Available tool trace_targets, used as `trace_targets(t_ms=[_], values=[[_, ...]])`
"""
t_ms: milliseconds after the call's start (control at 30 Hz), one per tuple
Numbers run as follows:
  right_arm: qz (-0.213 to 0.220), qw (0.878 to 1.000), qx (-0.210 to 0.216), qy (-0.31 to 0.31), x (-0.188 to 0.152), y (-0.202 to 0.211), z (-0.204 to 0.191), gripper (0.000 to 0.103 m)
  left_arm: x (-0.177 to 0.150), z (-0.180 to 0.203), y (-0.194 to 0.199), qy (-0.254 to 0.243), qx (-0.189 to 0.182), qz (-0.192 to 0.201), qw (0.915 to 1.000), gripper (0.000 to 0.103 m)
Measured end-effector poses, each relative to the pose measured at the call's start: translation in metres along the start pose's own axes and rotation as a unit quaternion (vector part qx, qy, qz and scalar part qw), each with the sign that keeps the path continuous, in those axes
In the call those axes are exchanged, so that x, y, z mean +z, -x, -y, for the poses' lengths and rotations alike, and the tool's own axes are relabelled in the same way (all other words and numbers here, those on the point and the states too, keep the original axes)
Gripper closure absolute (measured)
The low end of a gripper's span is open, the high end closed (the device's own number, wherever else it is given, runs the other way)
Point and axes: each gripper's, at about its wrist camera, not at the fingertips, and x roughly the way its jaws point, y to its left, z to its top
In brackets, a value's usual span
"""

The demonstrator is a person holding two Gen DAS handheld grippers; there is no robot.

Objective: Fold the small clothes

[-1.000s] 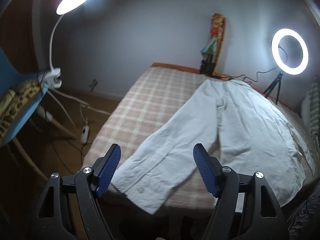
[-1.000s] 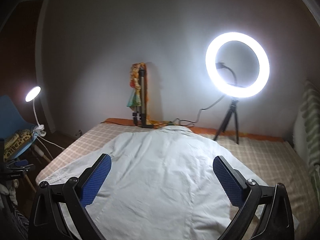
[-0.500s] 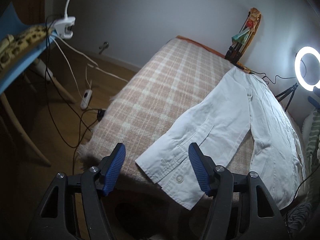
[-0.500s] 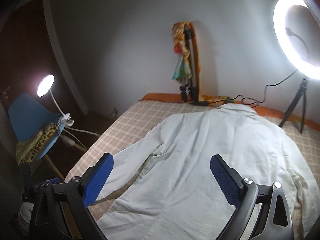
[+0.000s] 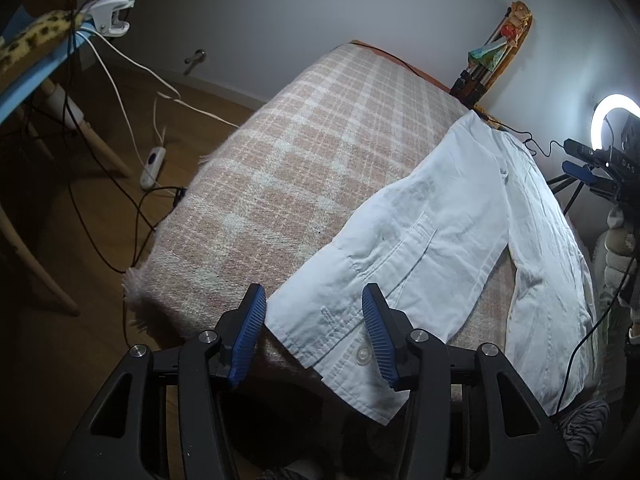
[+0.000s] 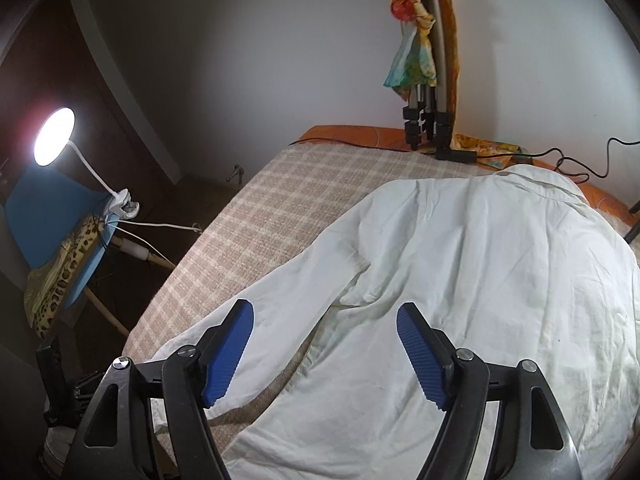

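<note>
A white long-sleeved shirt [image 5: 532,248] lies flat, back up, on a bed with a pink plaid blanket [image 5: 304,152]. Its left sleeve runs to the bed's near corner, and the buttoned cuff [image 5: 340,340] hangs over the edge. My left gripper [image 5: 314,332] is open, its blue pads on either side of the cuff, not touching it. In the right wrist view the shirt [image 6: 480,280] fills the bed, collar at the far end. My right gripper [image 6: 324,348] is open and empty, above the sleeve near the armpit.
A blue chair [image 6: 60,240] with a leopard cushion and a clip lamp [image 6: 54,136] stands left of the bed, with cables on the wooden floor [image 5: 152,168]. A tripod [image 6: 424,120] with a scarf stands at the bed's head. A ring light [image 5: 612,120] glows at right.
My left gripper has dropped and closed in on the sleeve cuff, its jaws narrowing a little. My right gripper has swung left and down over the sleeve and shoulder.
</note>
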Motion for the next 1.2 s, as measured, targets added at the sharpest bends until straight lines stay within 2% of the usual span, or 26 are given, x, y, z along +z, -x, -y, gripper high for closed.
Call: trace_targets(t_ms=[200, 333, 433, 467, 500, 533, 600, 633, 700, 767, 900, 1067, 1200], values=[[-0.011, 1.000, -0.007, 0.018, 0.001, -0.016, -0.011, 0.026, -0.003, 0.007, -0.005, -0.031, 0.044, 0.000, 0.9986, 0.055], [-0.015, 1.000, -0.008, 0.026, -0.002, -0.020, -0.013, 0.026, -0.001, 0.004, -0.007, -0.031, 0.052, -0.002, 0.9982, 0.056], [-0.016, 0.999, -0.010, 0.030, -0.002, -0.021, -0.014, 0.026, -0.003, 0.008, -0.008, -0.050, 0.060, 0.001, 0.9969, 0.056], [-0.016, 0.999, -0.012, 0.029, -0.002, -0.022, -0.013, 0.026, -0.004, 0.011, -0.009, -0.057, 0.064, 0.003, 0.9963, 0.056], [-0.017, 0.999, -0.013, 0.027, -0.001, -0.022, -0.013, 0.026, -0.005, 0.013, -0.009, -0.061, 0.064, 0.004, 0.9960, 0.064], [-0.017, 0.999, -0.015, 0.026, -0.001, -0.023, -0.012, 0.026, -0.005, 0.013, -0.008, -0.061, 0.055, 0.005, 0.9966, 0.072], [-0.019, 0.999, -0.017, 0.023, -0.001, -0.025, -0.011, 0.026, -0.005, 0.012, -0.007, -0.050, 0.030, 0.006, 0.9983, 0.095], [-0.020, 0.999, -0.018, 0.024, -0.001, -0.026, -0.011, 0.026, -0.005, 0.011, -0.007, -0.043, 0.014, 0.006, 0.9989, 0.098], [-0.022, 0.999, -0.022, 0.027, -0.002, -0.027, -0.012, 0.026, -0.006, 0.010, -0.004, -0.034, -0.013, 0.013, 0.9992, 0.099], [-0.024, 0.999, -0.023, 0.031, -0.002, -0.029, -0.014, 0.026, -0.007, 0.017, 0.006, -0.039, -0.022, 0.037, 0.9983, 0.100], [-0.028, 0.999, -0.025, 0.025, 0.002, -0.032, -0.010, 0.026, -0.010, 0.038, 0.033, -0.040, -0.094, 0.080, 0.9916, 0.100], [-0.045, 0.999, -0.023, 0.007, 0.020, -0.045, 0.002, 0.026, -0.019, 0.085, 0.058, -0.103, -0.177, 0.110, 0.9726, 0.100], [-0.065, 0.998, -0.025, -0.010, 0.041, -0.067, 0.009, 0.026, -0.028, 0.109, 0.066, -0.141, -0.212, 0.111, 0.9606, 0.100]])
